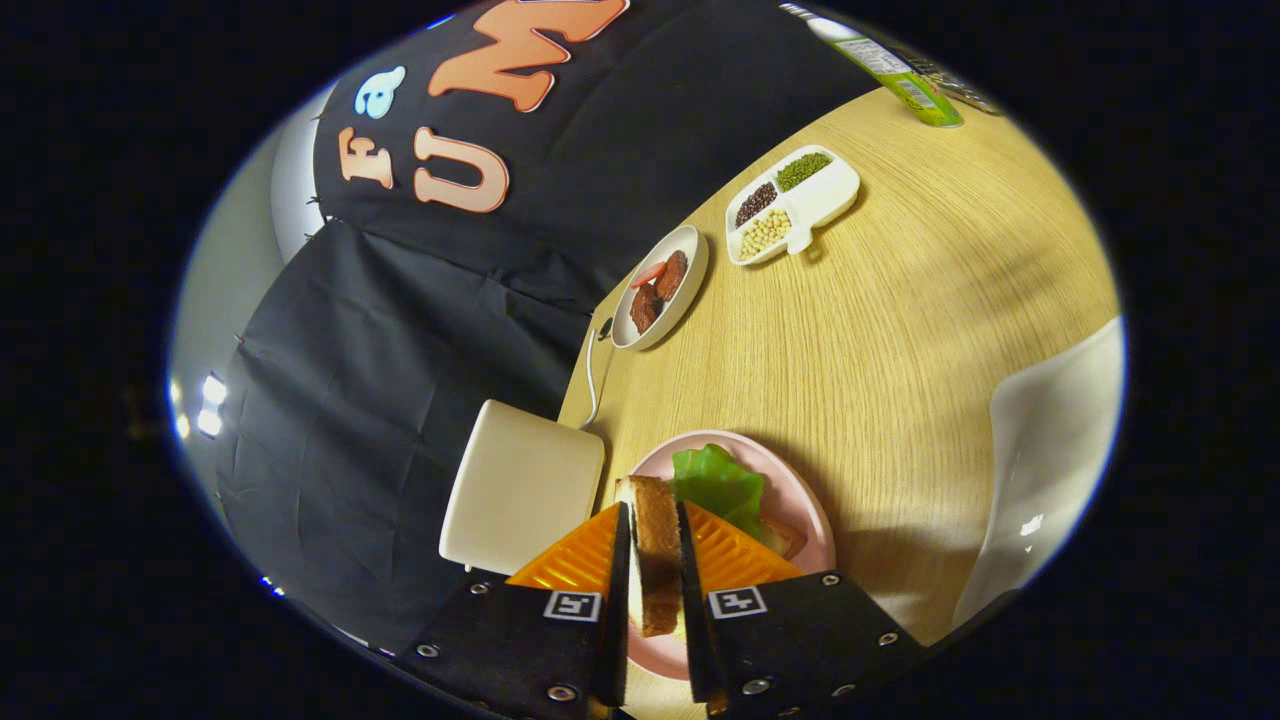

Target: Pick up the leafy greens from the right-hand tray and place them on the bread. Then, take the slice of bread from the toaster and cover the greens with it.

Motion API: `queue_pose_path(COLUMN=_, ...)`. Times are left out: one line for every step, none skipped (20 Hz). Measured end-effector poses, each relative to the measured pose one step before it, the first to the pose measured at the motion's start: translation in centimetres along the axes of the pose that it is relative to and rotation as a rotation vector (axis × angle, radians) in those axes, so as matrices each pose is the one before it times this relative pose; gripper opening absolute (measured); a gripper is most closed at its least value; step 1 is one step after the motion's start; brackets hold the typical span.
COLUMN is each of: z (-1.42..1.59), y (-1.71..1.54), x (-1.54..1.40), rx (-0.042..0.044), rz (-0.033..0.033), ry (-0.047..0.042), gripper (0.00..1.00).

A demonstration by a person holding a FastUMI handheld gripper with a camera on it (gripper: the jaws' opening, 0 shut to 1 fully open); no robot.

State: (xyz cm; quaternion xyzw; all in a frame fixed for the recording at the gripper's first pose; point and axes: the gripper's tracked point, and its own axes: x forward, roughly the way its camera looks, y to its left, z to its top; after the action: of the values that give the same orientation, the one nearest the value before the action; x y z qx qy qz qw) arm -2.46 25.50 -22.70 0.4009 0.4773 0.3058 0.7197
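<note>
Held tight between both fingers of the tool (655, 570) is the slice of bread (655, 555), standing on its edge just over the pink plate (810, 515), where the leafy greens (718, 482) already lie on the other bread (785, 540). Next to the plate sits the cream toaster (520, 488), and farther off on the desk (880, 330) are a bowl of sausages (660, 288), a tray of beans (795, 203) and a green bottle (905, 85). I think the slice could land crooked or push the greens off if the tool lets go while it is standing up, so it should be laid flat first.
</note>
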Motion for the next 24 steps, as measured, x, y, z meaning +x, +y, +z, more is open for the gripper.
queue_pose_path(z=0.415, y=-0.088, x=-0.037, rx=0.00498, rz=-0.00928, ry=-0.01239, gripper=0.29)
queue_pose_path(z=0.619, y=-0.128, x=-0.104, rx=-0.00620, rz=-0.00836, ry=-0.02440, gripper=0.37)
queue_pose_path(z=0.710, y=-0.156, x=-0.238, rx=-0.01198, rz=-0.01353, ry=-0.03179, gripper=0.40)
queue_pose_path(z=0.908, y=-0.214, x=-0.116, rx=-0.01632, rz=-0.01382, ry=-0.03095, gripper=0.43)
queue_pose_path(z=0.719, y=-0.013, x=-0.368, rx=-0.01497, rz=-0.00994, ry=-0.03165, gripper=0.44)
queue_pose_path(z=0.606, y=0.096, x=-0.355, rx=-0.01451, rz=-0.00633, ry=-0.02131, gripper=0.46)
queue_pose_path(z=0.516, y=0.193, x=-0.594, rx=-0.01766, rz=-0.00235, ry=-0.01698, gripper=0.47)
queue_pose_path(z=0.568, y=0.189, x=-0.361, rx=-0.02273, rz=-0.00738, ry=-0.01563, gripper=0.49)
queue_pose_path(z=0.568, y=0.057, x=-0.350, rx=-0.02763, rz=-0.01044, ry=-0.02000, gripper=0.50)
queue_pose_path(z=0.697, y=0.185, x=-0.367, rx=-0.03619, rz=-0.01106, ry=-0.02529, gripper=0.52)
queue_pose_path(z=0.881, y=0.329, x=-0.543, rx=-0.04095, rz=-0.01048, ry=-0.03270, gripper=0.53)
queue_pose_path(z=0.817, y=0.486, x=-0.466, rx=-0.04944, rz=-0.00708, ry=-0.03668, gripper=0.55)
queue_pose_path(z=0.973, y=0.413, x=-0.503, rx=-0.05304, rz=-0.00950, ry=-0.03774, gripper=0.57)
queue_pose_path(z=0.987, y=0.445, x=-0.527, rx=-0.05556, rz=-0.00954, ry=-0.03638, gripper=0.62)
queue_pose_path(z=1.016, y=0.375, x=-0.464, rx=-0.05193, rz=-0.01239, ry=-0.03504, gripper=0.64)
queue_pose_path(z=1.020, y=0.417, x=-0.465, rx=-0.04936, rz=-0.01171, ry=-0.03344, gripper=0.70)
queue_pose_path(z=1.025, y=0.418, x=-0.454, rx=-0.04362, rz=-0.00984, ry=-0.03069, gripper=0.72)
queue_pose_path(z=1.062, y=0.465, x=-0.529, rx=-0.03846, rz=-0.00526, ry=-0.03206, gripper=0.76)
queue_pose_path(z=0.938, y=0.369, x=-0.432, rx=-0.02802, rz=-0.00783, ry=-0.02620, gripper=0.78)
queue_pose_path(z=0.847, y=0.396, x=-0.377, rx=-0.02376, rz=-0.00641, ry=-0.02364, gripper=0.80)
queue_pose_path(z=0.787, y=0.296, x=-0.379, rx=-0.02224, rz=-0.00489, ry=-0.02303, gripper=0.81)
queue_pose_path(z=0.825, y=0.355, x=-0.383, rx=-0.02293, rz=-0.00247, ry=-0.02792, gripper=0.83)
queue_pose_path(z=0.895, y=0.247, x=-0.603, rx=-0.02248, rz=-0.00300, ry=-0.02921, gripper=0.84)
queue_pose_path(z=0.829, y=0.124, x=-0.412, rx=-0.02406, rz=-0.01009, ry=-0.02699, gripper=0.86)
